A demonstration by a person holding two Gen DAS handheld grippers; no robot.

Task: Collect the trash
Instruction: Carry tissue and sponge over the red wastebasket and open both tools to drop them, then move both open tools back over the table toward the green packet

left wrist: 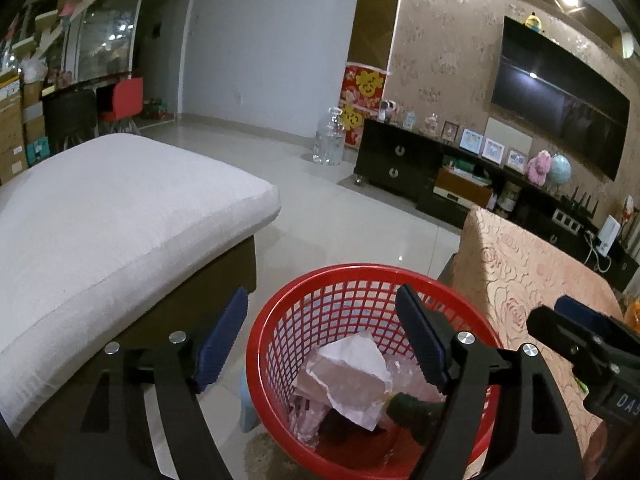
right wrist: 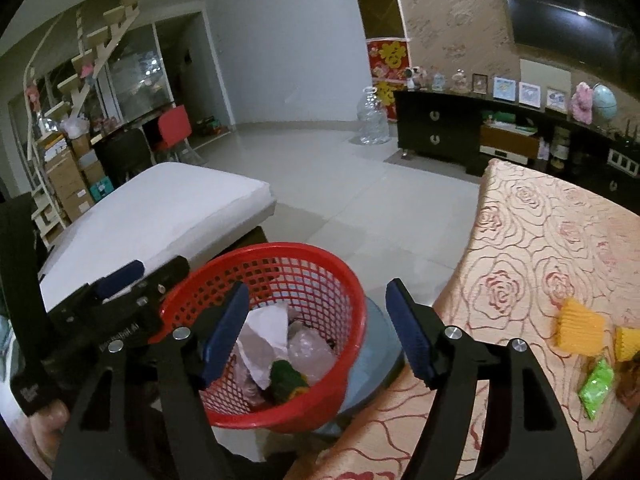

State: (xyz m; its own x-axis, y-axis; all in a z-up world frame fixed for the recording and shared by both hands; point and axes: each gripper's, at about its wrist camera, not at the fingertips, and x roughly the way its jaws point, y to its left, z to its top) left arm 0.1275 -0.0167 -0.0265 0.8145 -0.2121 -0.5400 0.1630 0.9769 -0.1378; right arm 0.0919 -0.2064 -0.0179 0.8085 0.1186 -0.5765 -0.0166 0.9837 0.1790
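My right gripper (right wrist: 316, 330) and left gripper (left wrist: 324, 340) both gape empty over the red basket (right wrist: 344, 280), so I swing toward the green wrapper (right wrist: 597, 384) at three o'clock on the counter (right wrist: 520, 248), approaching low.

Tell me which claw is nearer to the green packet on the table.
Right. The right claw hangs open between the red basket and the table, beside the green packet. The left claw hangs open over the basket's far side.

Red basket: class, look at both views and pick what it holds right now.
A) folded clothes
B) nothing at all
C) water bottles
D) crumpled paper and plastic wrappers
D: the basket holds crumpled white paper and clear plastic, with a green wrapper beside them.
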